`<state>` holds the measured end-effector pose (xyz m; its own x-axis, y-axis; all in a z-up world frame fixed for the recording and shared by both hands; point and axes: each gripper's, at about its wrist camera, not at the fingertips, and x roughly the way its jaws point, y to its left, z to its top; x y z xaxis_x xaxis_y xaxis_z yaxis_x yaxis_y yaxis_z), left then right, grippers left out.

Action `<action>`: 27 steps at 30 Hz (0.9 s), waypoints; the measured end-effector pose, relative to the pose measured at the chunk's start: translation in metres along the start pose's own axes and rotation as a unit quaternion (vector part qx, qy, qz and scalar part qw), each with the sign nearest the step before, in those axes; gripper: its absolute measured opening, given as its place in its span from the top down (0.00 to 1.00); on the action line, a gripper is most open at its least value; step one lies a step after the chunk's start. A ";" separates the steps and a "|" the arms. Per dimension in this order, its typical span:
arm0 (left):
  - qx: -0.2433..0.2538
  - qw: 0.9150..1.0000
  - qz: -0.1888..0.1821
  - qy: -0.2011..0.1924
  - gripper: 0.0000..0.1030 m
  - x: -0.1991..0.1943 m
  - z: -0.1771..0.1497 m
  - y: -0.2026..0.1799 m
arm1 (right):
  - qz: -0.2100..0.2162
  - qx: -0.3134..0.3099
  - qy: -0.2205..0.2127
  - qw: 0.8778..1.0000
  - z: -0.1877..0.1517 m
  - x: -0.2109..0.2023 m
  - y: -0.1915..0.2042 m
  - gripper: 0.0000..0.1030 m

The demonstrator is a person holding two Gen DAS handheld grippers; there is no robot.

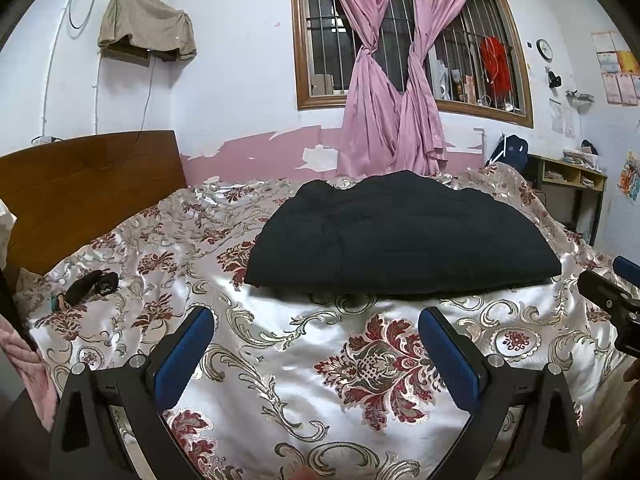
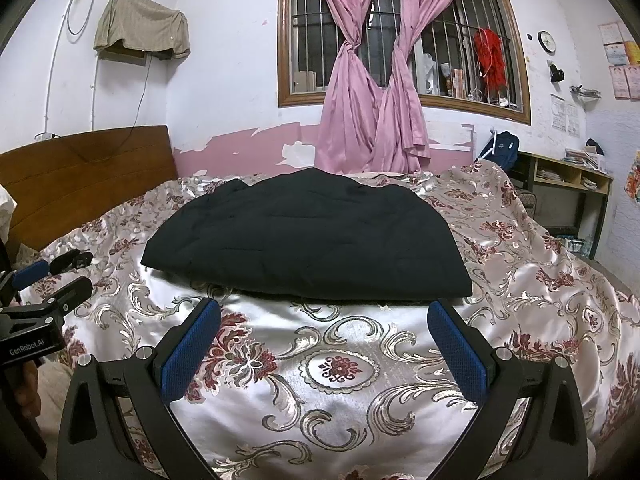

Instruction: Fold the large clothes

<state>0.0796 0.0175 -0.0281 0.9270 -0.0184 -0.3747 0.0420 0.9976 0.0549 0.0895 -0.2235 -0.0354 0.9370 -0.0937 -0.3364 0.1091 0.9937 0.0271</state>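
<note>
A black quilted garment point(image 1: 404, 236) lies folded into a flat bundle on the floral bedspread point(image 1: 280, 364), also seen in the right wrist view point(image 2: 308, 236). My left gripper point(image 1: 316, 320) is open and empty, hovering over the bedspread just in front of the garment's near edge. My right gripper point(image 2: 324, 312) is open and empty, its blue pads point(image 2: 456, 344) just short of the garment's near edge. The right gripper shows at the right edge of the left wrist view point(image 1: 616, 292); the left gripper shows at the left edge of the right wrist view point(image 2: 44, 280).
A wooden headboard point(image 1: 80, 184) stands at the left. A small dark object point(image 1: 92, 284) lies on the bedspread's left side. Pink curtains point(image 1: 388, 92) hang at the barred window behind the bed. A desk with shelves point(image 1: 568, 184) stands at the far right.
</note>
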 end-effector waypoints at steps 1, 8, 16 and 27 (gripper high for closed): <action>-0.001 1.000 0.000 0.000 0.00 0.000 0.000 0.000 | 0.000 0.000 0.000 1.000 0.000 0.000 0.000 0.02; -0.001 1.000 -0.001 0.001 0.00 -0.002 0.001 -0.001 | -0.002 0.003 0.000 1.000 -0.001 0.000 0.000 0.02; -0.001 1.000 -0.001 0.001 0.00 -0.002 0.001 -0.001 | -0.002 0.003 0.001 1.000 -0.001 0.000 0.000 0.02; -0.002 1.000 -0.001 0.000 0.00 -0.002 0.000 -0.001 | -0.002 0.003 0.000 1.000 -0.001 0.000 0.000 0.02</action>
<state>0.0782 0.0167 -0.0274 0.9266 -0.0202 -0.3756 0.0426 0.9978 0.0514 0.0889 -0.2235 -0.0360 0.9363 -0.0973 -0.3375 0.1146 0.9929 0.0315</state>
